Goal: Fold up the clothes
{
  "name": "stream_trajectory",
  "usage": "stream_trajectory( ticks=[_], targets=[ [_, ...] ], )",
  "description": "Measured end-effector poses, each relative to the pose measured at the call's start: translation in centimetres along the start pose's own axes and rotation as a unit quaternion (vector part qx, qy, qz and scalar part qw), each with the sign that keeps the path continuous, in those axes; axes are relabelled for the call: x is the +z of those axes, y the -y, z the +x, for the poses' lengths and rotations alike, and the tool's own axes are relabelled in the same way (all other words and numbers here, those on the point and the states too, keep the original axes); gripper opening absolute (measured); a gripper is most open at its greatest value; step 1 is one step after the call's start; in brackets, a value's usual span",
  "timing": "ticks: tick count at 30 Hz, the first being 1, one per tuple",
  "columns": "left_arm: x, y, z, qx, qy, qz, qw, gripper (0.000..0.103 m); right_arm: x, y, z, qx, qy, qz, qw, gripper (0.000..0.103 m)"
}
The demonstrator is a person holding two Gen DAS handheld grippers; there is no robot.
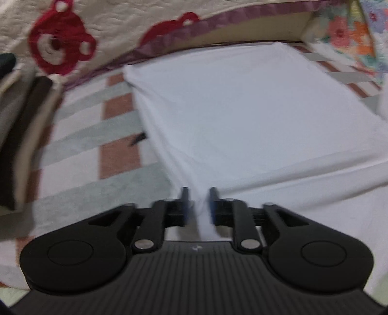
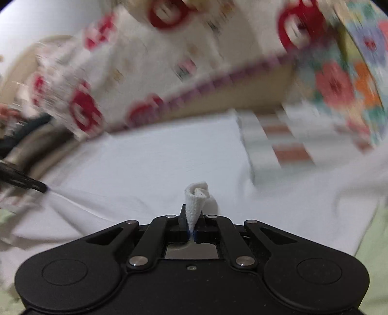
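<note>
White cloth (image 1: 242, 116), one single garment, is lying spread across a striped mat (image 1: 80, 135) with rust, grey-green and cream bands, its far edge reaching toward the mat's far side. Two grippers are working it. The left gripper (image 1: 198, 193) is pinching a fold of the near edge, its jaws standing narrowly apart with the fabric running between them. The right gripper (image 2: 192, 213) is clamping a small twisted tuft of the same cloth, which is sticking up above its closed jaws. In the right wrist view the other gripper's black tip is showing at the left edge, touching the cloth. Beyond the mat's far side, a cream quilt (image 1: 101, 21) printed with red bears is hanging down, and a floral fabric (image 1: 351, 34) is sitting at the far right corner. Both views are blurring.
</note>
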State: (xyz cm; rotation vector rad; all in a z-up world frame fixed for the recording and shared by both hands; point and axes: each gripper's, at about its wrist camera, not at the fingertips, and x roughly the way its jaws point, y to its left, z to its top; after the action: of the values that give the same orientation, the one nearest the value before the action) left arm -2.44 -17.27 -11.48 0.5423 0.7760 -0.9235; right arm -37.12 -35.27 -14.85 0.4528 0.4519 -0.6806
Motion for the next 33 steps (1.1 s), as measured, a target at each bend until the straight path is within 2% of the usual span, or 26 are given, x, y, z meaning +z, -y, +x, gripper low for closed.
stream_trajectory(
  ticks=[1, 3, 7, 8, 10, 11, 13, 16, 21, 23, 24, 26, 27, 28, 29, 30, 31, 33],
  targets=[
    [-0.3, -0.5, -0.4, -0.005, 0.004, -0.015, 0.9999, 0.030, -0.1, 0.4, 0.4, -0.005, -0.007, 0.015, 1.000, 0.003],
    [-1.0, -1.4, -1.3, -0.017, 0.011, -0.042, 0.9989, 0.032, 0.0, 0.7, 0.1, -0.011, -0.001, 0.022, 1.000, 0.003],
    [-4.0, -1.0, -5.4, -0.085, 0.020, -0.048, 0.9950, 0.045, 0.6, 0.9, -0.3, -0.001, 0.002, 0.012, 1.000, 0.003],
    [-4.9, -0.4, -6.6, -0.097, 0.022, -0.037, 0.9944, 0.048, 0.8, 0.8, -0.3, 0.000, 0.004, 0.011, 1.000, 0.003],
    [-6.9, 1.3, -8.7, -0.104, 0.026, 0.005, 0.9943, 0.062, 1.2, 0.7, -0.4, 0.001, 0.009, 0.009, 1.000, 0.003],
    [-7.8, 2.1, -9.6, -0.105, 0.027, 0.025, 0.9937, 0.065, 1.4, 0.6, -0.4, 0.002, 0.012, 0.008, 1.000, 0.003],
    [-9.3, 3.6, -10.3, -0.095, 0.023, 0.064, 0.9932, 0.070, 1.9, 0.5, -0.5, 0.004, 0.017, 0.006, 1.000, 0.003],
    [-11.2, 5.8, -10.0, -0.068, 0.009, 0.115, 0.9910, 0.072, 2.6, 0.3, -0.7, 0.005, 0.026, 0.002, 1.000, 0.003],
    [-11.6, 6.5, -8.3, 0.027, 0.021, 0.129, 0.9910, 0.072, 3.3, 0.6, -0.7, 0.008, 0.023, -0.004, 1.000, 0.003],
    [-11.7, 6.7, -7.6, 0.065, 0.026, 0.135, 0.9884, 0.075, 3.5, 0.7, -0.7, 0.009, 0.020, -0.005, 1.000, 0.003],
    [-11.7, 6.7, -7.3, 0.081, 0.030, 0.138, 0.9867, 0.081, 3.6, 0.8, -0.6, 0.010, 0.018, -0.005, 1.000, 0.003],
    [-11.7, 6.7, -7.1, 0.095, 0.027, 0.151, 0.9836, 0.083, 3.8, 1.0, -0.6, 0.012, 0.015, -0.006, 1.000, 0.003],
    [-11.8, 6.7, -7.3, 0.106, 0.027, 0.156, 0.9818, 0.078, 3.9, 1.1, -0.6, 0.013, 0.014, -0.006, 1.000, 0.003],
    [-11.8, 6.6, -7.4, 0.116, 0.026, 0.159, 0.9801, 0.053, 4.0, 1.2, -0.5, 0.013, 0.012, -0.007, 1.000, 0.003],
    [-11.8, 6.3, -7.7, 0.118, 0.022, 0.154, 0.9808, 0.041, 4.1, 1.3, -0.5, 0.014, 0.010, -0.007, 1.000, 0.003],
    [-11.7, 5.6, -8.1, 0.108, 0.019, 0.130, 0.9854, 0.019, 4.2, 1.4, -0.5, 0.015, 0.009, -0.008, 1.000, 0.003],
    [-11.7, 4.8, -8.5, 0.099, 0.016, 0.106, 0.9893, 0.009, 4.3, 1.5, -0.4, 0.016, 0.007, -0.008, 1.000, 0.003],
    [-11.6, 3.6, -9.5, 0.092, 0.021, 0.065, 0.9934, 0.005, 4.4, 1.7, -0.4, 0.017, 0.004, -0.009, 1.000, 0.003]
  ],
)
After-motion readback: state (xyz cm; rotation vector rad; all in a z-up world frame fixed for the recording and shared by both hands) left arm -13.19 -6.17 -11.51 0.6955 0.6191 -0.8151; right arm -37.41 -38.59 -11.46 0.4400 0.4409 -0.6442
